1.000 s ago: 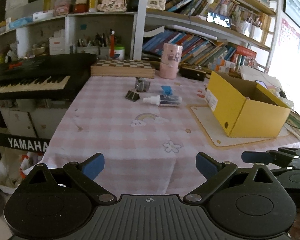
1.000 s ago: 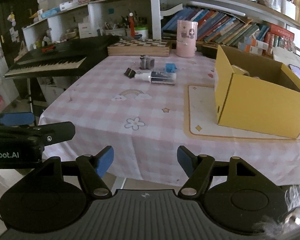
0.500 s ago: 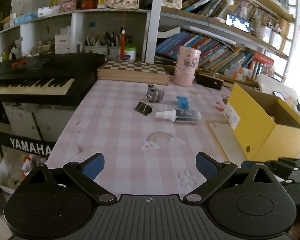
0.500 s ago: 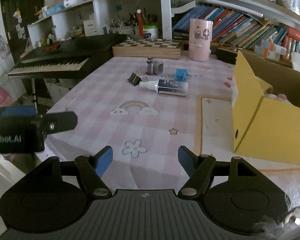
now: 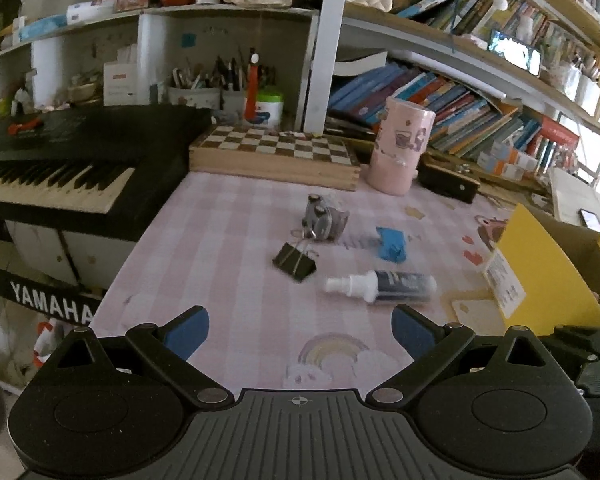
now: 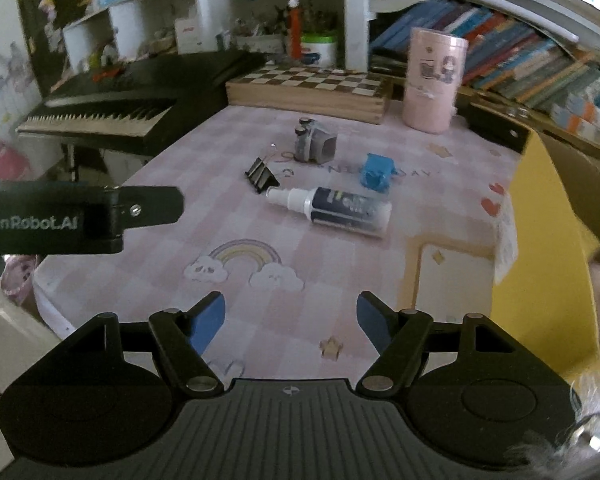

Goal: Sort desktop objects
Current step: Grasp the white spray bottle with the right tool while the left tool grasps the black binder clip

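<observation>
On the pink checked tablecloth [image 5: 228, 240] lie a black binder clip [image 5: 295, 261] [image 6: 261, 175], a small spray bottle [image 5: 384, 285] [image 6: 332, 208] on its side, a blue clip-like piece [image 5: 391, 243] [image 6: 375, 173] and a grey sharpener-like block [image 5: 324, 219] [image 6: 313, 143]. An open yellow cardboard box [image 5: 548, 280] [image 6: 540, 264] stands to their right. My left gripper [image 5: 300, 330] is open and empty, short of the objects. My right gripper [image 6: 291, 318] is open and empty too, above the rainbow print. The left gripper's finger [image 6: 140, 210] shows at the right wrist view's left edge.
A wooden chessboard box [image 5: 276, 154] and a pink cylindrical tin [image 5: 400, 148] stand at the table's back. A black keyboard [image 5: 60, 172] borders the table on the left. Shelves of books [image 5: 460, 112] and pen holders rise behind. A beige mat [image 6: 452, 280] lies under the box.
Both grippers have moved forward over the table toward the small objects, which now appear larger and nearer. Both stay open and empty.
</observation>
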A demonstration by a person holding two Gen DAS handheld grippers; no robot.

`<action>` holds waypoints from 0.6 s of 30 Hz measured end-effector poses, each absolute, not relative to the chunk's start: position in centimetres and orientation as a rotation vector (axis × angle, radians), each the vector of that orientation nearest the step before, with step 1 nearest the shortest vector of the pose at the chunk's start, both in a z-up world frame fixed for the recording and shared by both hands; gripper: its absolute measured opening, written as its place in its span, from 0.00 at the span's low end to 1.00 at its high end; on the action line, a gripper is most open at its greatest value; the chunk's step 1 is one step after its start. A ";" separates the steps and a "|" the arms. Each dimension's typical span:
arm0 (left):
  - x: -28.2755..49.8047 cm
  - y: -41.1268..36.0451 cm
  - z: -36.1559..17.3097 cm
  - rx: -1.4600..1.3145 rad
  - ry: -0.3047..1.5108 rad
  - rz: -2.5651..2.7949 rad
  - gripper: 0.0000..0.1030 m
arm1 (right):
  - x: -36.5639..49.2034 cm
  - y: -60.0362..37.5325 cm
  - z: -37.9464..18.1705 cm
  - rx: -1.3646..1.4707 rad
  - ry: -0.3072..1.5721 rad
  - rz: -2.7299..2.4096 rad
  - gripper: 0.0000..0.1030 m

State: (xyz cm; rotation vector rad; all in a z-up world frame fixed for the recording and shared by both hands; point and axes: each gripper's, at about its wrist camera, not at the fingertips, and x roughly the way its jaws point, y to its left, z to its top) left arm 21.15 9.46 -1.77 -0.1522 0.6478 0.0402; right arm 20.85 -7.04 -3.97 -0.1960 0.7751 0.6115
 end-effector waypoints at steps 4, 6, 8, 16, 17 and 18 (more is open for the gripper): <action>23.7 9.8 -2.0 -0.155 0.656 0.048 0.97 | 23.7 -5.8 -3.8 -0.278 0.779 0.680 0.71; 24.7 10.0 -2.1 -0.158 0.662 0.044 0.97 | 25.3 -5.3 -3.7 -0.312 0.783 0.713 0.71; 25.7 10.1 -2.4 -0.159 0.667 0.043 0.97 | 26.9 -4.6 -3.7 -0.361 0.788 0.743 0.70; 29.0 10.4 -3.5 -0.156 0.695 0.044 0.97 | 32.7 -1.9 -4.9 -0.627 0.810 0.845 0.49; 29.3 10.4 -3.7 -0.154 0.702 0.048 0.97 | 33.2 -1.7 -5.2 -0.648 0.820 0.858 0.49; 29.7 10.5 -3.8 -0.154 0.706 0.051 0.97 | 33.6 -1.5 -5.5 -0.664 0.826 0.867 0.47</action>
